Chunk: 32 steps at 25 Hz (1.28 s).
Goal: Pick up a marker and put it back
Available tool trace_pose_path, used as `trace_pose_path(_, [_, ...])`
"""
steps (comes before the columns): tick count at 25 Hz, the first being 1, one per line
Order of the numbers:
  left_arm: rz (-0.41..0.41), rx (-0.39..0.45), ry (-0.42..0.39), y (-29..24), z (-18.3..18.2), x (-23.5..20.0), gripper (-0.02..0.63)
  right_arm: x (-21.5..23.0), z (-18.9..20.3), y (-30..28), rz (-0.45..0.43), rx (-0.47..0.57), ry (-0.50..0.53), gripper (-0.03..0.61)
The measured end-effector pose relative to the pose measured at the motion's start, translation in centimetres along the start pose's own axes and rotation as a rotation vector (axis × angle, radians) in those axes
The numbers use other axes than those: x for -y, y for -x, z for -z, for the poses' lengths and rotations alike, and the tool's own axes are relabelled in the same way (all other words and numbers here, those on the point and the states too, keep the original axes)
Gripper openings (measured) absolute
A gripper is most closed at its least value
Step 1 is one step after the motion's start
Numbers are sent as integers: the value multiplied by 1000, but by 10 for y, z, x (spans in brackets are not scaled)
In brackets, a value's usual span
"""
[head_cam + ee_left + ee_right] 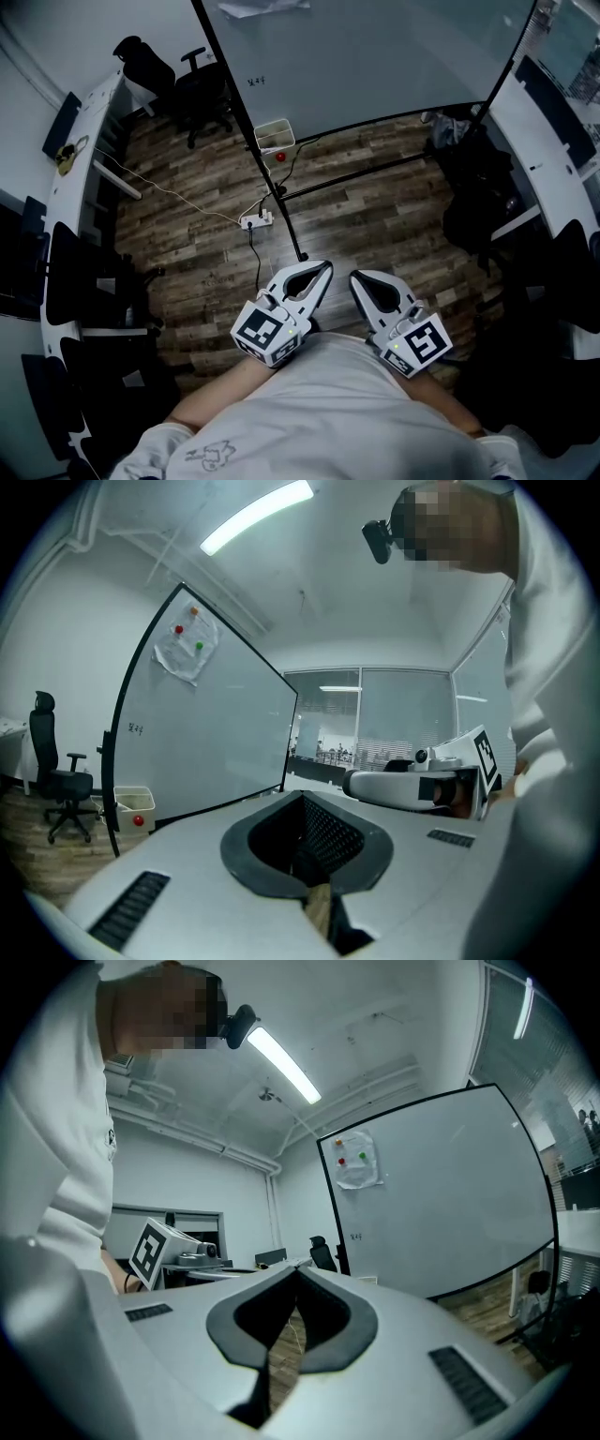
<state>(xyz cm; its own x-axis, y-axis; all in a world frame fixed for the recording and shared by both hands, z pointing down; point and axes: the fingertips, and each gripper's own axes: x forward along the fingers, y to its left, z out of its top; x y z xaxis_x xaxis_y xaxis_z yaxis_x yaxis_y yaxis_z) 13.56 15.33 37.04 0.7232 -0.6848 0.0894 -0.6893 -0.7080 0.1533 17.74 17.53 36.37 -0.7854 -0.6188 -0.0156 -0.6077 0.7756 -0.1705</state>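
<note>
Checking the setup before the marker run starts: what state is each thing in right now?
left hand-held gripper: shut, empty.
right hand-held gripper: shut, empty.
whiteboard: upright, paper stuck on it.
white box: upright at the whiteboard's foot, contents not visible.
office chair: upright, unoccupied.
power strip: lying on the floor, cables attached.
</note>
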Motion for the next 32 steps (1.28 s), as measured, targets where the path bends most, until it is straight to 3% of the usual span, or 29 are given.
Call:
trace_pose_path(15, [9, 6, 7, 4, -39, -181, 5, 28, -6, -181, 25, -18, 27, 8])
trace_pose_path(18, [4, 17, 12, 10, -47, -218, 5, 24, -3, -221, 7, -42, 61, 8])
trace_pose_path(22, [-2, 26, 20, 25, -52, -262, 5, 15, 12, -270, -36, -80, 21, 8])
trace_pose_path(32, [-32, 58, 58, 35, -58, -318, 5, 29, 36, -328, -48, -151, 18, 8])
